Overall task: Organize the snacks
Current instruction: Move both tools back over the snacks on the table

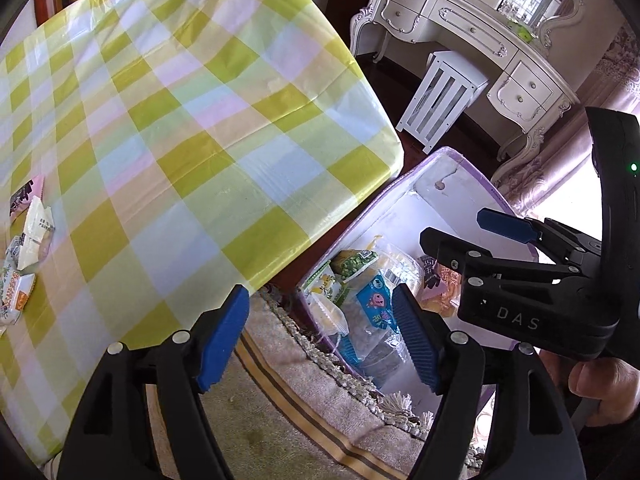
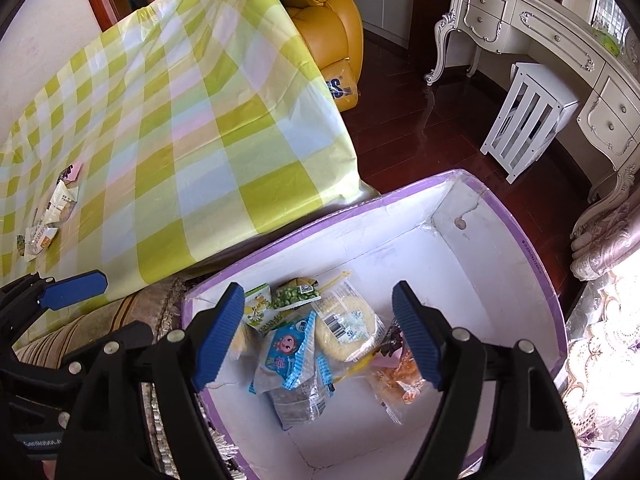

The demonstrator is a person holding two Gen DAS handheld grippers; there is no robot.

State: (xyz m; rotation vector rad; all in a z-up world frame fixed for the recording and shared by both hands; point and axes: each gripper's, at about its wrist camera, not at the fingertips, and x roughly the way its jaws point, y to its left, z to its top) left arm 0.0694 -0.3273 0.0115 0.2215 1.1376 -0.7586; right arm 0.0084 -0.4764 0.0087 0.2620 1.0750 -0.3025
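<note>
A white box with a purple rim (image 2: pixel 520 216) stands on the floor beside the table and holds several snack packets (image 2: pixel 296 364); it also shows in the left wrist view (image 1: pixel 472 184). A few snack packets (image 1: pixel 24 256) lie on the checked tablecloth at the far left, also in the right wrist view (image 2: pixel 52 216). My right gripper (image 2: pixel 320 336) is open and empty above the box. My left gripper (image 1: pixel 320 336) is open and empty above the table's corner and the box's near edge. The right gripper (image 1: pixel 464 228) appears in the left wrist view, over the box.
The table (image 1: pixel 200 120) carries a yellow-green checked cloth. A fringed striped rug (image 1: pixel 320 408) lies below. A white stool (image 2: pixel 528 116), a white dressing table (image 2: pixel 560 40), a yellow leather armchair (image 2: pixel 328 12) and curtains (image 2: pixel 608 232) stand around.
</note>
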